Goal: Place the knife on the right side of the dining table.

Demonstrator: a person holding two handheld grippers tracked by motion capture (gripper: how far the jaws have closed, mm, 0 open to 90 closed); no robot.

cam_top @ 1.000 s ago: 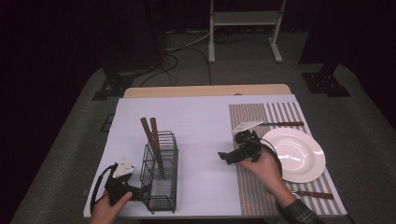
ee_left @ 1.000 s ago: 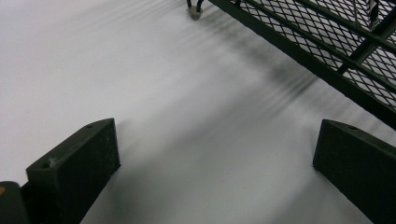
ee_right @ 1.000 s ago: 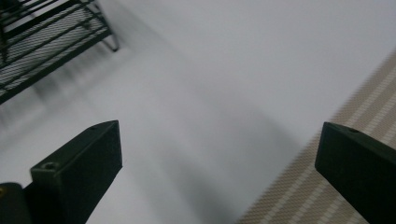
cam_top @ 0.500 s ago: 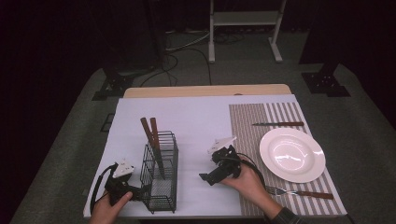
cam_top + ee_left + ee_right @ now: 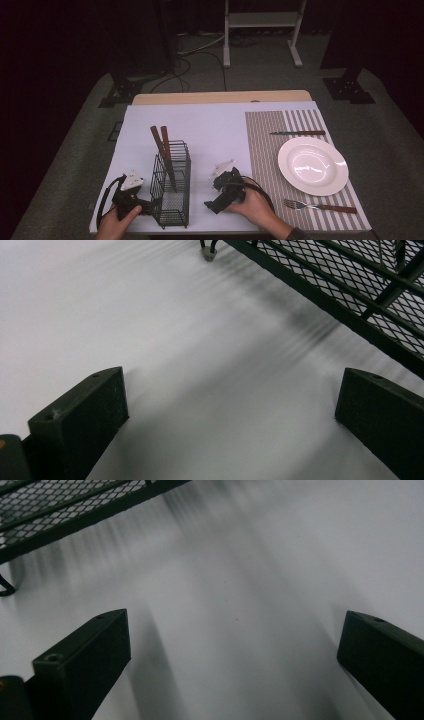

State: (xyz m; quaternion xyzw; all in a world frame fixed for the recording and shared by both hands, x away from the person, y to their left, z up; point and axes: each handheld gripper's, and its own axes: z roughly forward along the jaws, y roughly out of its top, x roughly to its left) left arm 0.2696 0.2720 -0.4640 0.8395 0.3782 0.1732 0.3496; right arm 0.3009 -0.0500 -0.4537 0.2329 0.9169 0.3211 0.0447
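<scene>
Work in hand: I am setting a place at the bench, taking cutlery from the wire caddy [image 5: 171, 186] over to the striped placemat [image 5: 263, 150].
Left gripper [image 5: 145, 205]: I rest it low at the caddy's near left side, jaws released and wide, nothing between them; in the left gripper view the mesh wall [image 5: 350, 285] runs just beyond my right jaw. I judge it sits there to steady the caddy if it tips.
Right gripper [image 5: 210, 206]: it lies on the white sheet [image 5: 215, 125] just right of the caddy, tips toward its base, jaws released and empty; the right gripper view shows bare sheet between them and the caddy's mesh [image 5: 65, 500] at the upper left.
Two wooden handles [image 5: 161, 141]: they lean up and back out of the caddy, side by side, well above both grippers. What kind of utensils they are I cannot tell.
Already laid: the white plate [image 5: 312, 165] sits on the placemat, the knife [image 5: 298, 132] beyond it and the fork [image 5: 320, 206] on its near side, both apart from the rim.
Next, as I judge: raise the right gripper to one handle.
</scene>
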